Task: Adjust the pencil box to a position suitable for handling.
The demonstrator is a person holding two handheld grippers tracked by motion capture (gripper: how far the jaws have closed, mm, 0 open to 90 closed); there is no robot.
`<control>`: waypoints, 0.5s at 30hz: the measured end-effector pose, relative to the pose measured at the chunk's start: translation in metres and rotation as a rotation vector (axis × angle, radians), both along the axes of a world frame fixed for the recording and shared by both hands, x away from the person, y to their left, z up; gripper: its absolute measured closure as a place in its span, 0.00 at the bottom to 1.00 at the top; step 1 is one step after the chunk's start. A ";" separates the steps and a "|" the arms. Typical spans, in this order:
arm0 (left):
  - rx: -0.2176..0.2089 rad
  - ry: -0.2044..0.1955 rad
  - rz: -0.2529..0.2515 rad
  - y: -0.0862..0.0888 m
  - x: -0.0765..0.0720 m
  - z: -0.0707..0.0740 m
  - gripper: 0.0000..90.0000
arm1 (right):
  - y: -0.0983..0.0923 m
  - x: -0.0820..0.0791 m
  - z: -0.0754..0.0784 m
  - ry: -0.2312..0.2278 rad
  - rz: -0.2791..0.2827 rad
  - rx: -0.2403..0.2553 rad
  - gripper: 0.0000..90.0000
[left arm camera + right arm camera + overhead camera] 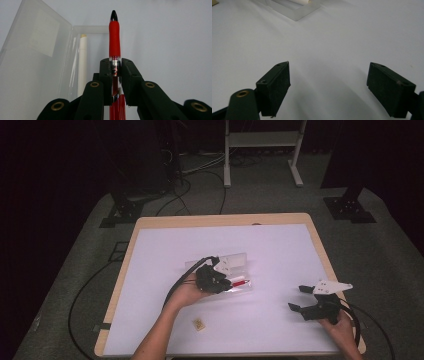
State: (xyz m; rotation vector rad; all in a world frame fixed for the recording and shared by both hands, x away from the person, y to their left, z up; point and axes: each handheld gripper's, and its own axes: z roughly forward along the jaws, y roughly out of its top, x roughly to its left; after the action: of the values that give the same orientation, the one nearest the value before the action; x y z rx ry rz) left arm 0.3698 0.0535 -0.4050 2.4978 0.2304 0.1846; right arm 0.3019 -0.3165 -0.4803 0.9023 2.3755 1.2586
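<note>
Item one: red pen point(114, 40), black-tipped, clamped by its clear barrel between the two black jaws of the left tongs point(115, 66), which are nearly closed upon it. In the high view the pen point(240, 283) pokes out to the right of the left tongs point(223, 283), over the clear plastic case point(239, 261) near the middle of the table point(280, 250).

Item two: clear plastic case, lid laid open and flat (a pale label shows through the lid in the left gripper view). Inside its tray lies a white pen point(82, 65), lengthwise, just left of the red one.

Item three: right tongs point(298, 297), held above the table's right front part, well apart from the case. Jaws stand wide open with nothing between them; in the right gripper view the right tongs point(328, 91) have bare white table between the pads.

Item four: small tan tag point(199, 324), lying flat near the table's front edge, beside the left forearm.
</note>
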 end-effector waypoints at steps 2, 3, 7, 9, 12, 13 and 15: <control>-0.002 0.009 0.010 0.001 0.003 -0.003 0.88 | 0.000 0.000 0.000 -0.001 0.001 -0.002 0.20; -0.003 0.011 0.014 0.001 0.004 -0.004 0.88 | 0.000 0.000 0.000 -0.001 0.001 -0.003 0.20; 0.004 0.016 0.027 0.002 0.009 -0.007 0.88 | 0.000 0.000 0.000 -0.001 0.002 0.000 0.20; 0.002 0.019 0.029 0.003 0.010 -0.008 0.88 | 0.000 0.000 0.000 -0.001 0.002 0.000 0.20; 0.007 0.020 0.032 0.002 0.012 -0.010 0.88 | 0.000 0.000 0.000 0.000 0.001 0.001 0.20; 0.004 0.020 0.033 0.002 0.013 -0.011 0.88 | 0.000 0.000 0.000 0.000 0.001 0.001 0.20; 0.004 0.023 0.033 0.002 0.014 -0.012 0.88 | 0.000 0.000 0.000 0.000 0.001 0.000 0.20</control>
State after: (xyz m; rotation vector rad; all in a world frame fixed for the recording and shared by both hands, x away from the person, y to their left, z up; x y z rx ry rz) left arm 0.3837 0.0558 -0.4169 2.5021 0.2808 0.1696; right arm 0.3018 -0.3165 -0.4802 0.9007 2.3760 1.2597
